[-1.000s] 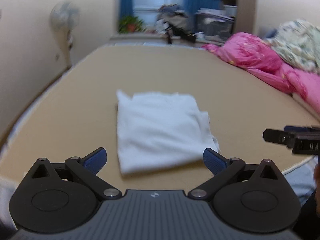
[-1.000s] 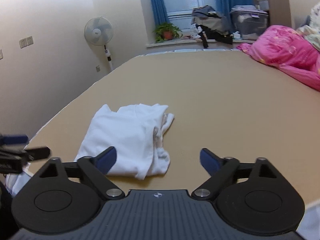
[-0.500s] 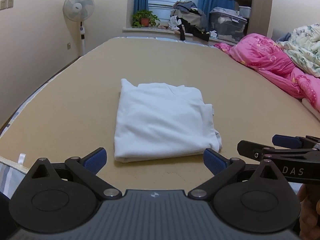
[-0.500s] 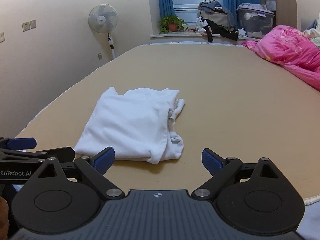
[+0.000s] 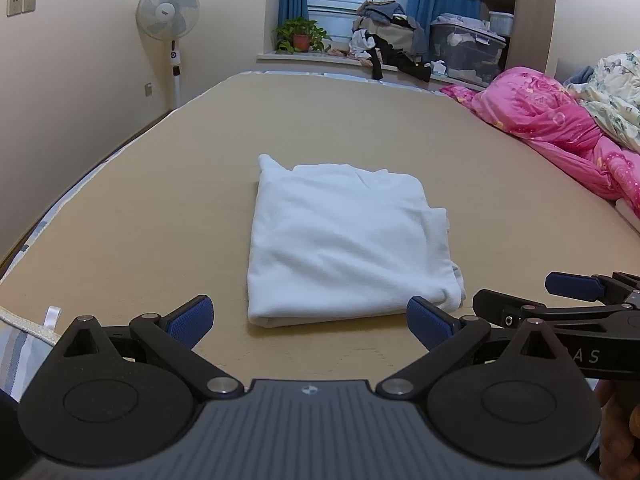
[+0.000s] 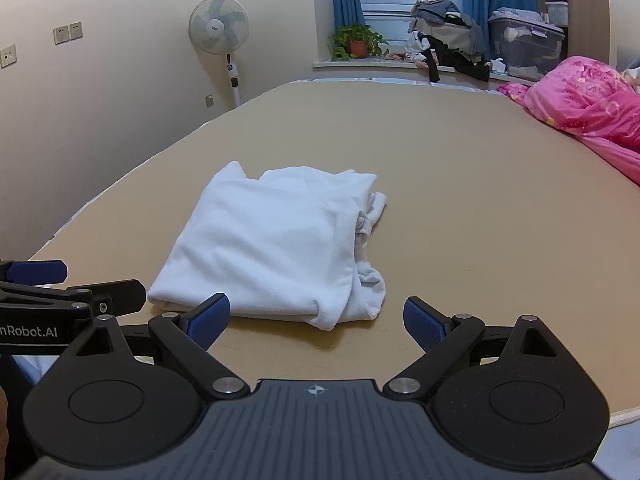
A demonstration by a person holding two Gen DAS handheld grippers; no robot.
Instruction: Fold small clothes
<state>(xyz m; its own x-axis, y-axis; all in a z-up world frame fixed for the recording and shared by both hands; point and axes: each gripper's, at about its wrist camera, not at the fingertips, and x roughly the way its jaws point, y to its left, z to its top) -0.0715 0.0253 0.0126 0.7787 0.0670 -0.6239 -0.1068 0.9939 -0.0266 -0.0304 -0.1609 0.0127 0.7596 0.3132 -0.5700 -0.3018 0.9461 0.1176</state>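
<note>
Change: both grippers have drawn back toward the near edge over the last second; the white folded cotton garment [image 5: 344,244] now lies untouched.
Meaning: judged a finished fold, with retreat in progress.
Left gripper [image 5: 308,318]: jaws spread wide, holding nothing.
Right gripper [image 6: 316,318]: jaws released, empty, just beside the left one.
Garment position: flat on the tan smooth bed surface [image 5: 160,208], near its front edge, clear of both grippers.
Shape: rough rectangle, left edge crisp.
Texture: soft, matte, faint wrinkles; right side shows bunched layers [image 6: 366,240].
Background: pink glossy quilt [image 5: 552,128], well apart.
</note>
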